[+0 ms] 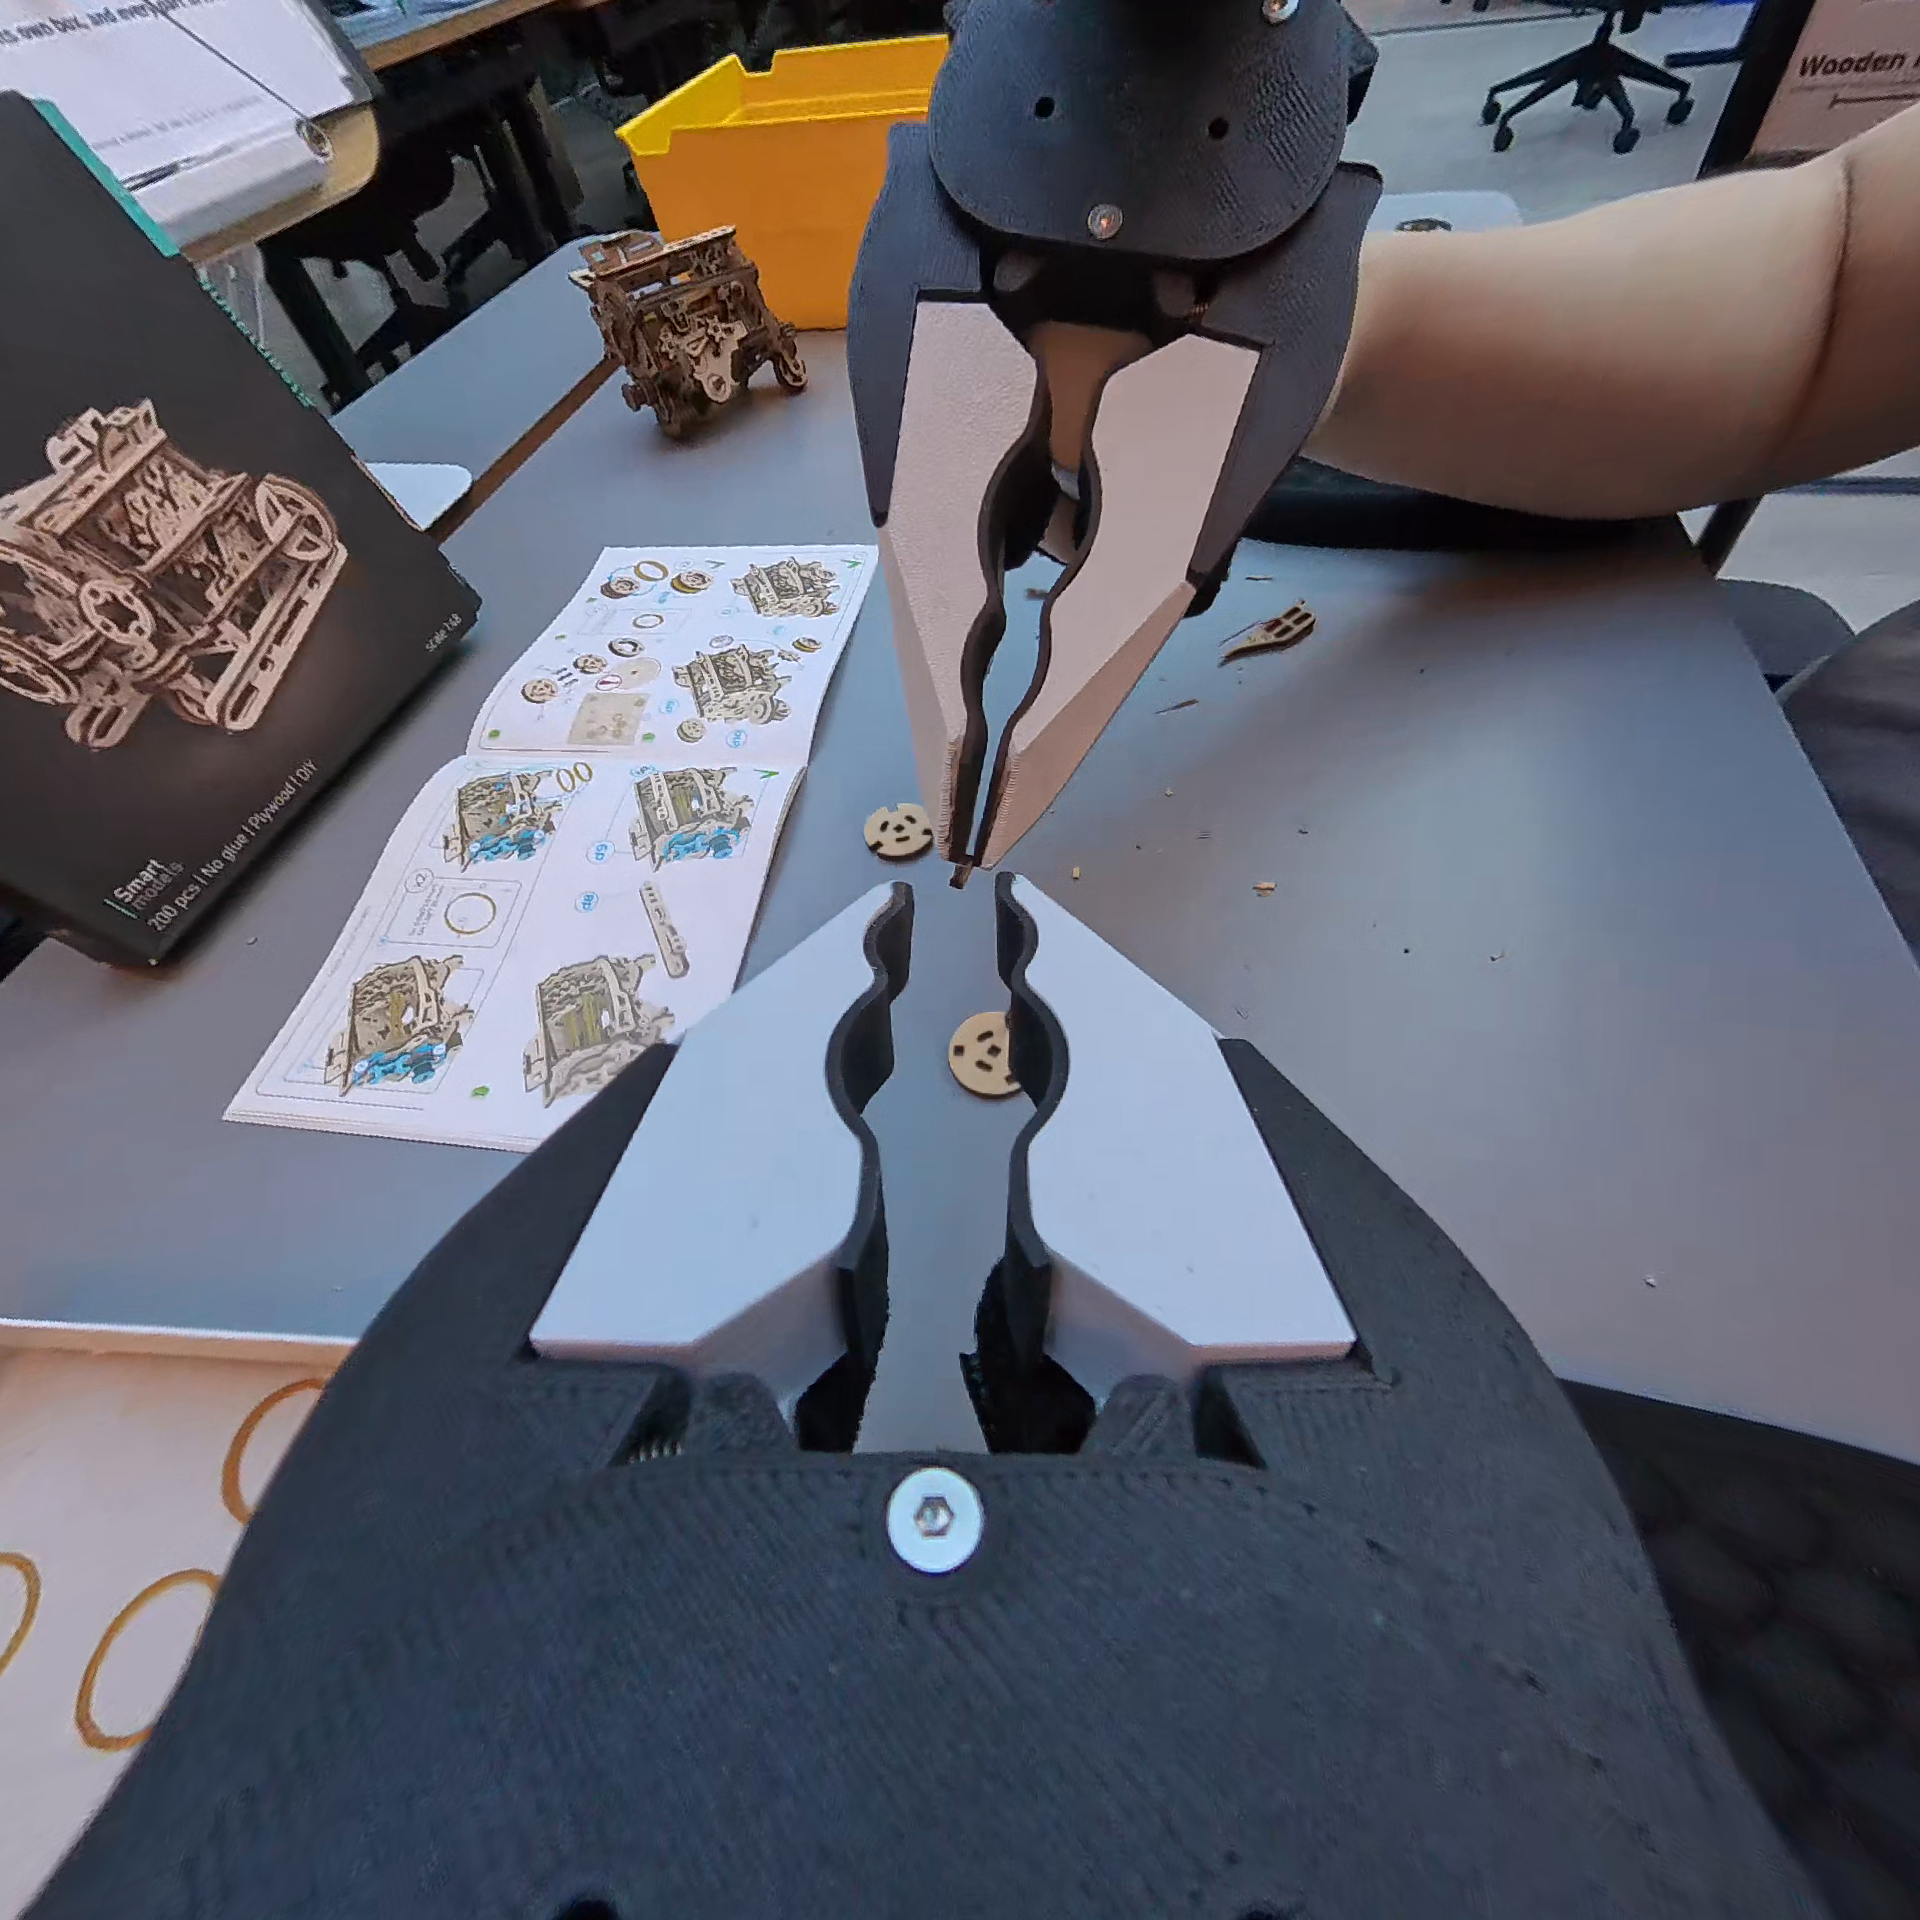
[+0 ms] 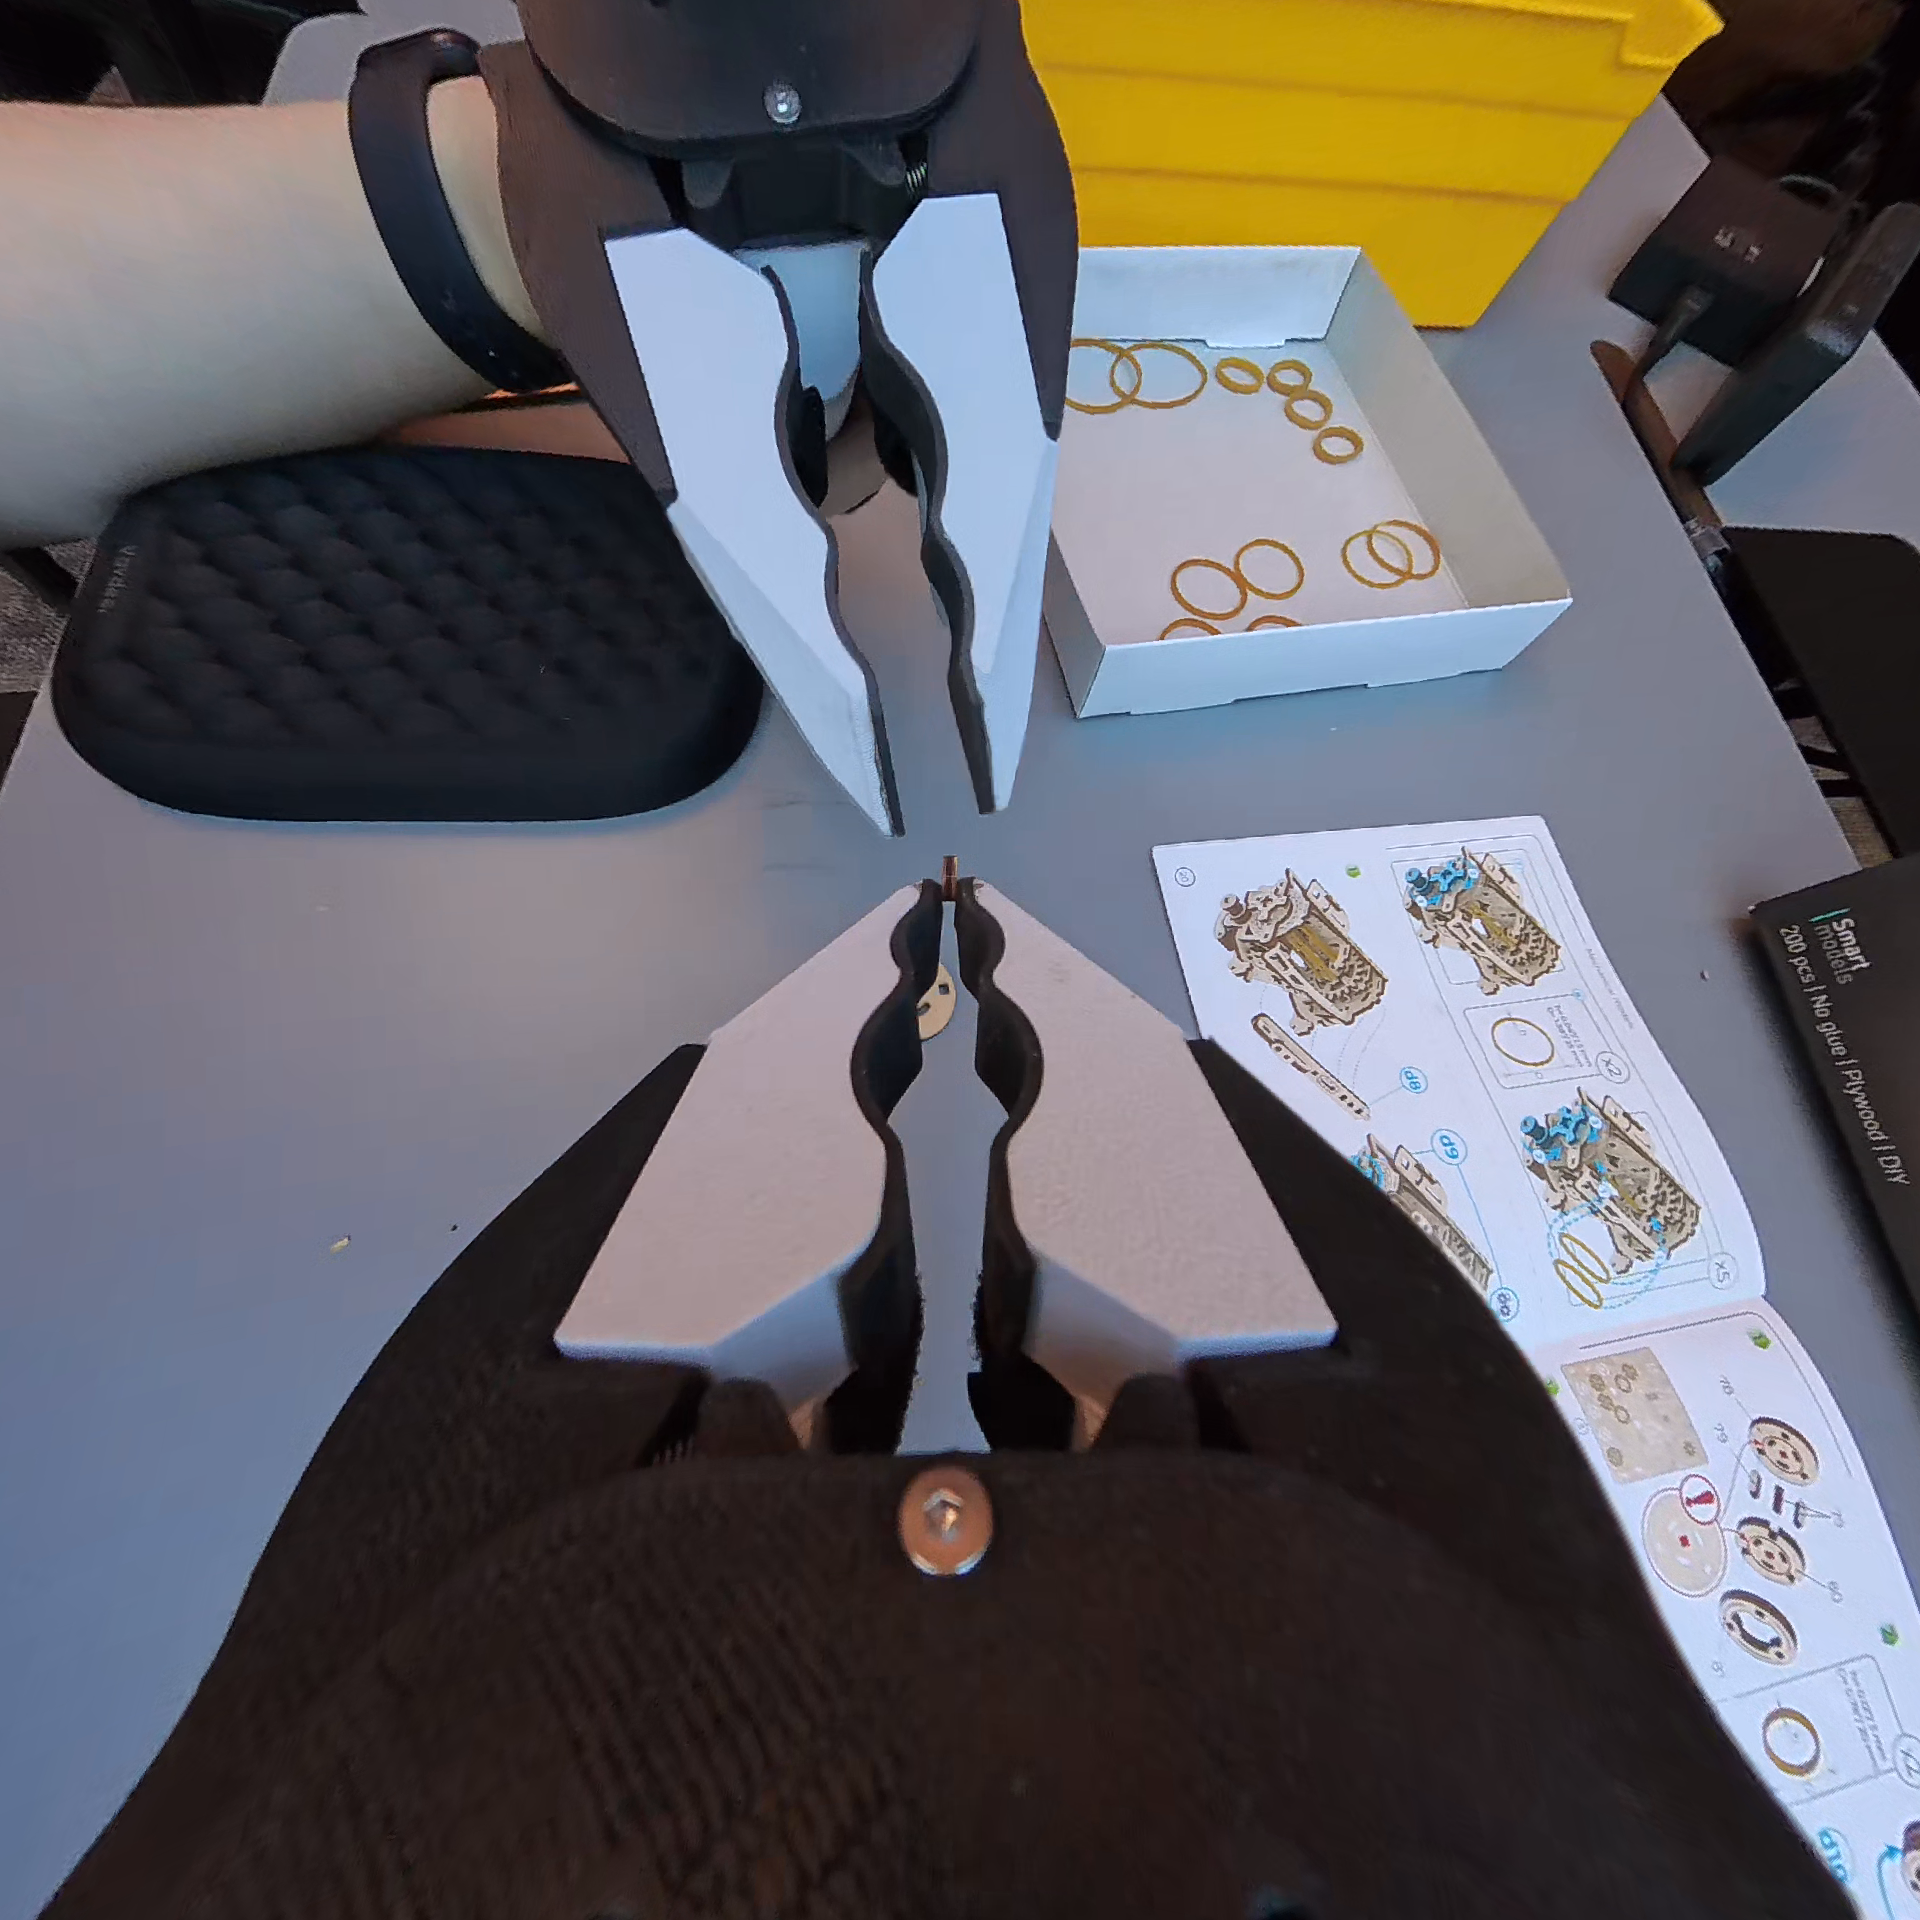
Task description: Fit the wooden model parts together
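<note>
One peg (image 2: 949, 871) (tiny) — pinched at right jaws' tips.

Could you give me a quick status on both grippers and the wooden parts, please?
Right gripper shut on small wooden peg. Left gripper open, empty, facing it tip to tip. Two wooden discs loose on table below. Nothing between them.

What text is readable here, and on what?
Not quoting wording; bearers only.
Black model box: white print, legible.
Instruction booklet: step numbers, tiny.
White sheets: blurred print.
Cardboard box: dark lettering, cut off.
Black pad: small faint logo.
</note>
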